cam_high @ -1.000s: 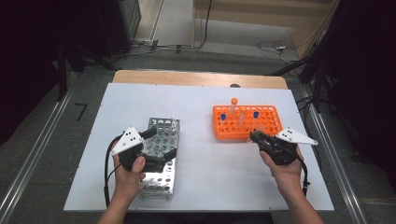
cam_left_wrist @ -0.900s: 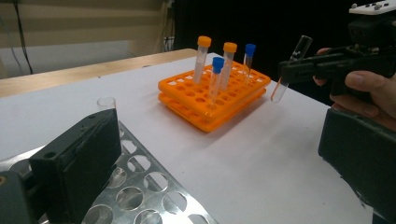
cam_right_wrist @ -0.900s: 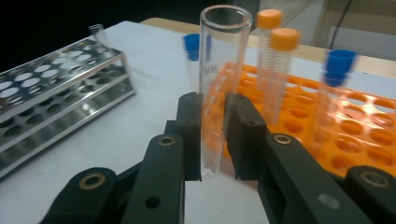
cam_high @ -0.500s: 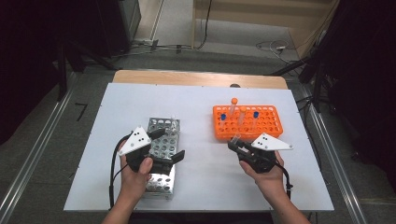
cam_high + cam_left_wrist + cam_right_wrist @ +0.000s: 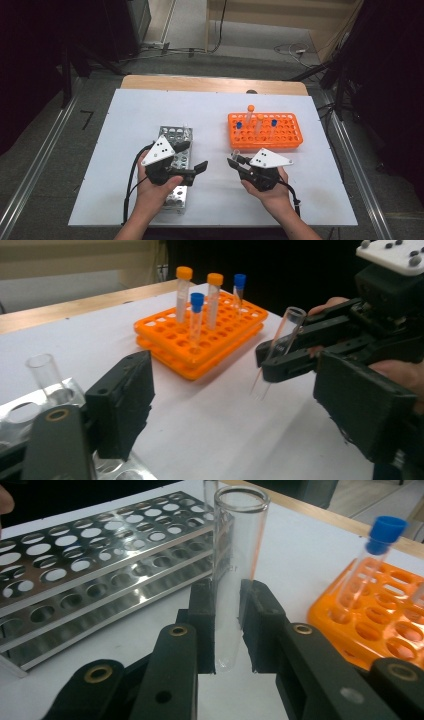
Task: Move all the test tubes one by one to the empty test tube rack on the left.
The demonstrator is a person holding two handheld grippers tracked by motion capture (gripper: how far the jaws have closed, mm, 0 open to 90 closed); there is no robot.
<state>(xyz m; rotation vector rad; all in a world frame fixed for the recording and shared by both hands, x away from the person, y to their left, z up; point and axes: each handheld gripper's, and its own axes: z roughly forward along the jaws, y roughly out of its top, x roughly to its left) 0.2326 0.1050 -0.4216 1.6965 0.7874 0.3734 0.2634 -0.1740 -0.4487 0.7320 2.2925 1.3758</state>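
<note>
My right gripper point(image 5: 233, 161) is shut on a clear, uncapped glass tube point(image 5: 235, 153), held upright just above the white table; the pads clamp its lower part point(image 5: 225, 605). The same tube point(image 5: 283, 335) shows in the left gripper view, ahead of the left jaws. My left gripper point(image 5: 194, 156) is open beside the steel rack point(image 5: 172, 134); its jaws have just been closing with nothing between them. They point toward the right gripper across a small gap. Another clear tube point(image 5: 46, 376) stands in the steel rack. The orange rack point(image 5: 285, 134) holds several capped tubes.
The steel rack point(image 5: 90, 560) lies left of centre, partly under my left hand. The orange rack point(image 5: 200, 340) stands at the right rear with blue-capped point(image 5: 376, 550) and orange-capped point(image 5: 183, 290) tubes upright. Bare white table point(image 5: 215, 200) lies between my hands, with floor beyond its edges.
Both hands have come toward the table's middle: the right one leftward with the glass tube, the left one rightward off the steel rack. The left jaws stand narrower than before.
</note>
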